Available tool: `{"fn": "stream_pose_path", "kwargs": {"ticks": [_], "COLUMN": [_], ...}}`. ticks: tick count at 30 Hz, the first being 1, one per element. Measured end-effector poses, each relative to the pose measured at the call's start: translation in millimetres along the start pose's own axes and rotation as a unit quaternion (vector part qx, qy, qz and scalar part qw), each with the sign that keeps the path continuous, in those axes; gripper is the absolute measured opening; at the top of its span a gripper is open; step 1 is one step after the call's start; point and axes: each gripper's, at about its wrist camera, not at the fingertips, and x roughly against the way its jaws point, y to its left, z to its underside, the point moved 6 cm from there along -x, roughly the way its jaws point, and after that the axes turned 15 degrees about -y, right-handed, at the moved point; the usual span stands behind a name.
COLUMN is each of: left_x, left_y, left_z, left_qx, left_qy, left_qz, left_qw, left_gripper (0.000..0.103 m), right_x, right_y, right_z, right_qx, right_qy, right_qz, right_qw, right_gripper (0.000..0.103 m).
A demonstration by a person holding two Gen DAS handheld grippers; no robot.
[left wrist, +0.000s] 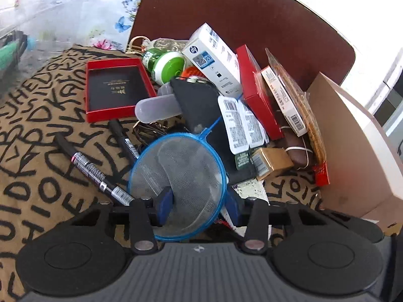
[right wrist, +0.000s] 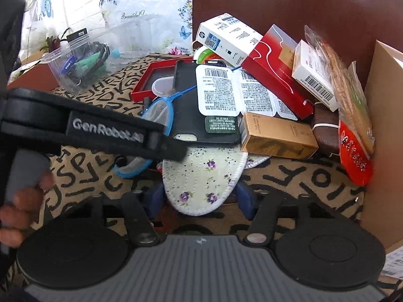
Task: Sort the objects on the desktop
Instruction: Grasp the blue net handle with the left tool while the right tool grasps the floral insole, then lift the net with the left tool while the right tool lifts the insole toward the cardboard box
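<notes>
Left tool [left wrist: 197, 205] pinches the blue mesh strainer [left wrist: 177, 176] across its rim at six o'clock; it's light and the net is flimsy, so grip the rim. Right tool [right wrist: 199, 198] clamps the soft floral insole [right wrist: 204, 178], which bends easily.

We see a worktop covered by a tan cloth [left wrist: 37, 130] printed with black letters. Behind it stands a dark reddish-brown panel [left wrist: 239, 12], beside a white floral sheet with blue butterflies [right wrist: 156, 12]. Bright daylight floods in from a window [left wrist: 377, 37] at right.
</notes>
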Motion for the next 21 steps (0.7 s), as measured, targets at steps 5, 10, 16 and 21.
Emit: {"fn": "stream_pose_path", "kwargs": {"ticks": [5,10,16,21], "left_x": [17.4,45.9,79.8,98.6], "left_y": [-9.8,-26.0,-47.8,-51.4], "left_z": [3.8,13.6,40.8,67.9], "left_qx": [-0.011,-0.006,-0.028,-0.028], "left_qy": [-0.007,-0.001,0.008,0.031], "left_qz": [0.010,0.049,0.074,0.078], "left_qw": [0.9999,0.9988,0.9968,0.9960], "left_gripper": [0.031,0.010,0.010,0.010], "right_x": [19.2,53.8,98.2,135.3], "right_y": [3.8,12.0,18.7,21.8], "right_z": [-2.4,-1.8,12.9,36.5], "right_qx": [0.011,0.021,0.033,0.042], "right_qy": [-0.012,-0.022,-0.016,0.000], "right_qz": [0.002,-0.007,-0.011,-0.012], "right_qw": [1.000,1.000,0.999,0.999], "right_gripper": [0.054,0.054,0.054,0.054]}}
